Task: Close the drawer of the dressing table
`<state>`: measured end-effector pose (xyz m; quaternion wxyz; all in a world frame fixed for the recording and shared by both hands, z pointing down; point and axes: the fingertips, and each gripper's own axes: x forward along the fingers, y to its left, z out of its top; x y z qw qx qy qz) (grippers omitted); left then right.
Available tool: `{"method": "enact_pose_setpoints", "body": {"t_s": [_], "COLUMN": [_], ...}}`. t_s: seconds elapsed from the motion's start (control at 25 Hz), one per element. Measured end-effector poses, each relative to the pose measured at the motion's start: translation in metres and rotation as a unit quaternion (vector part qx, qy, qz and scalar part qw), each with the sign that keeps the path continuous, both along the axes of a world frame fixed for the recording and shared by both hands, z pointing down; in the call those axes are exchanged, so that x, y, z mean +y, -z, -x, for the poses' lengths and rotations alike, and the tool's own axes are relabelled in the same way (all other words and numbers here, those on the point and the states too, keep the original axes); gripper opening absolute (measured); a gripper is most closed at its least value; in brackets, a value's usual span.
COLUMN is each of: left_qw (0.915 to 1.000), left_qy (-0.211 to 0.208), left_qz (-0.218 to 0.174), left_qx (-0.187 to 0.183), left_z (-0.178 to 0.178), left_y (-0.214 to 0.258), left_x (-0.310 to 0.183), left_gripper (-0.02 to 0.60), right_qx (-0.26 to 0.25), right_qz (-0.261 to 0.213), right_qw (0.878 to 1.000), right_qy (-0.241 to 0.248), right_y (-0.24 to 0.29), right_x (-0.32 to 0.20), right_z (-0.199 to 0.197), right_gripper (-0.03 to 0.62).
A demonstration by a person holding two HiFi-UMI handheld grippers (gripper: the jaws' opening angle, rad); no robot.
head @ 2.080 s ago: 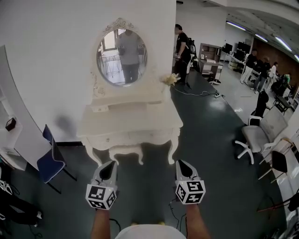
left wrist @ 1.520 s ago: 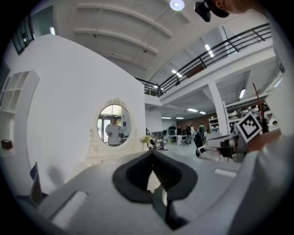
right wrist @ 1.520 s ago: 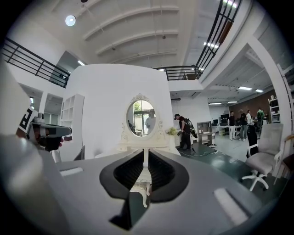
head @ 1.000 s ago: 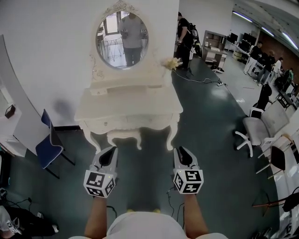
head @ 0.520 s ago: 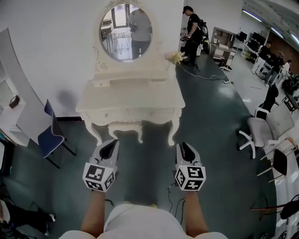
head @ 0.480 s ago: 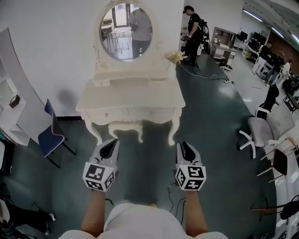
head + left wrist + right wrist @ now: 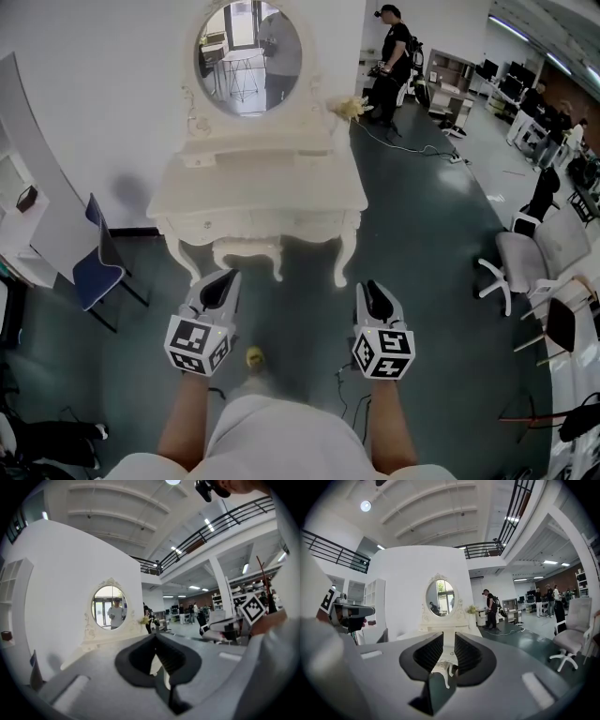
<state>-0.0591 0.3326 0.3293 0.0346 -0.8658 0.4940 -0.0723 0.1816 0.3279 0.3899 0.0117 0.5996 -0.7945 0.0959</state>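
The white dressing table [image 7: 253, 192] with an oval mirror [image 7: 248, 56] stands against the wall ahead of me. On its upper tier at the left, a small drawer [image 7: 199, 159] juts out slightly. Both grippers hang in the air over the dark floor, well short of the table. My left gripper [image 7: 217, 286] has its fingertips together and holds nothing. My right gripper [image 7: 372, 295] shows a narrow gap between its pads and is empty. The table [image 7: 440, 630] appears through that gap in the right gripper view. The left gripper view shows the mirror [image 7: 108, 607].
A blue chair [image 7: 94, 267] stands left of the table. White office chairs [image 7: 520, 258] are to the right. A person [image 7: 392, 56] stands beyond the table's right end, with a cable [image 7: 412, 150] on the floor there. Yellow flowers [image 7: 345, 106] sit at the table's back right corner.
The view has drifted nearer to the table, and a foot now shows below between the arms. Both grippers keep the same pose and spacing.
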Motion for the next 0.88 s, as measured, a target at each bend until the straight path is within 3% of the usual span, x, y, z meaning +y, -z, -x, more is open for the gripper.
{"method": "enact_pose_setpoints", "body": {"t_s": [0.44, 0.88], "left_qw": [0.9999, 0.9992], "left_qy": [-0.003, -0.021], "left_qz": [0.000, 0.026], "left_qx": [0.010, 0.022], "left_z": [0.009, 0.048], "left_y": [-0.015, -0.025], "left_x": [-0.068, -0.219], "left_gripper": [-0.002, -0.002], "right_qx": [0.010, 0.020], "right_qz": [-0.001, 0.024], "right_qw": [1.000, 0.999], "right_qy": [0.006, -0.012], "right_y": [-0.010, -0.013], "right_x": [-0.067, -0.207], "right_z": [0.016, 0.056], "right_gripper": [0.060, 0.060]}}
